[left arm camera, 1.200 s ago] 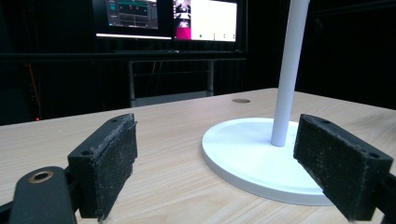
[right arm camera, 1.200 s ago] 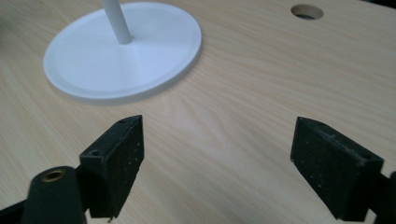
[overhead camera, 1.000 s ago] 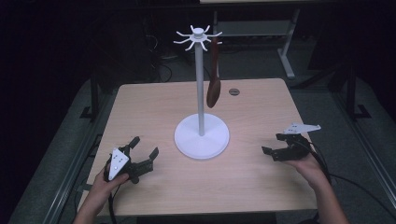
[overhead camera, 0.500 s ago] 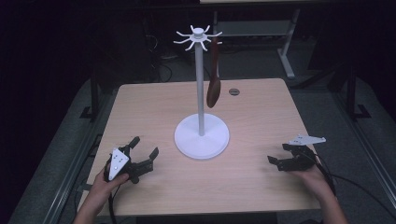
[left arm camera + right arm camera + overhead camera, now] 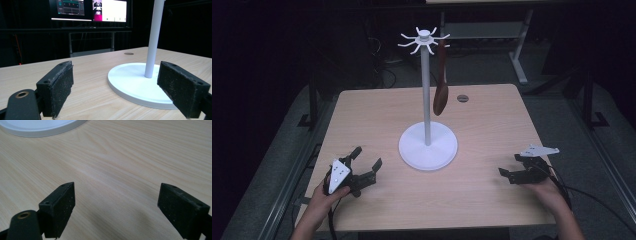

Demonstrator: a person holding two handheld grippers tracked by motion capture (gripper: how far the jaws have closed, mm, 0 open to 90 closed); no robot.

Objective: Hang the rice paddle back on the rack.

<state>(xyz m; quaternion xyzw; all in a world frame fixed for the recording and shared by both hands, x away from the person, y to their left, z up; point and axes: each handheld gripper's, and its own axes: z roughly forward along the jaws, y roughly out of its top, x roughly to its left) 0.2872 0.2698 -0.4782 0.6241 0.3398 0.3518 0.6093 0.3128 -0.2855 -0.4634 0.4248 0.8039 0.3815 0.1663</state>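
Hanging from a hook at the top of the white stand (image 5: 427,122), the brown spoon (image 5: 441,85) dangles above the table (image 5: 492,125). Likely wood, so light, stiff, not fragile; best taken at the slim handle under the hook. Left gripper (image 5: 363,166) and right gripper (image 5: 508,172) rest low near the table's front edge, jaws spread, empty.
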